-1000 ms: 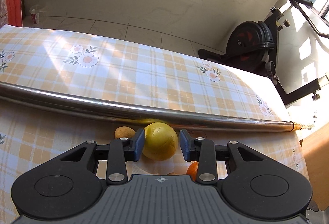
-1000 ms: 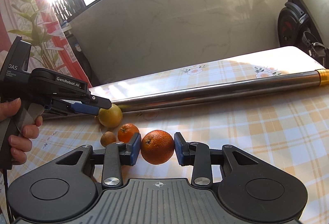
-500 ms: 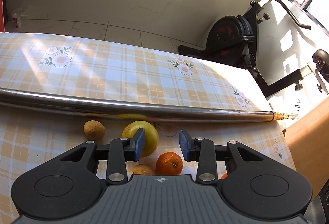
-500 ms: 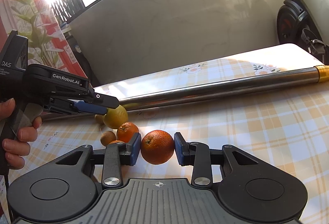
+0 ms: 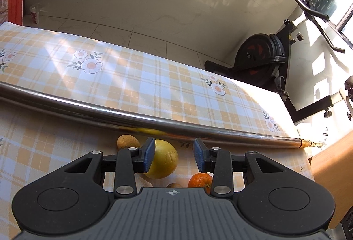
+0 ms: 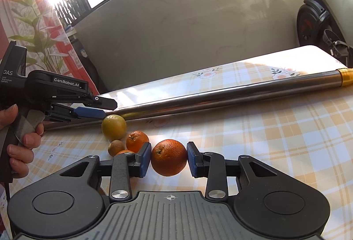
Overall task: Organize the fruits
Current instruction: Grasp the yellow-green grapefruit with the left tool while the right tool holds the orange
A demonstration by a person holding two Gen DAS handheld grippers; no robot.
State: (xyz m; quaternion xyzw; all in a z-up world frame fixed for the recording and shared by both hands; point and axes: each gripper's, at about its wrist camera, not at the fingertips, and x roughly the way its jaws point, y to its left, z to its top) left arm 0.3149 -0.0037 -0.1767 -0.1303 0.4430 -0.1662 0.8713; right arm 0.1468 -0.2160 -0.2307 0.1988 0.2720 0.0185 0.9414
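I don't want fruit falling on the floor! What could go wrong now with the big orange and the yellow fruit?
1. The right gripper pinches the big round orange only at its sides; it might slip and roll across the checked tablecloth.
2. The left gripper's jaws have just been opening, gripping nothing; the round yellow fruit lies loose below them, and a nudge could roll it into the small orange mandarin.

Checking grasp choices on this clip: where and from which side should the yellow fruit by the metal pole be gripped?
Grip the yellow fruit across its widest middle, coming from the near side. It is round, and the metal pole blocks the far side, while the small brown fruit crowds one flank.
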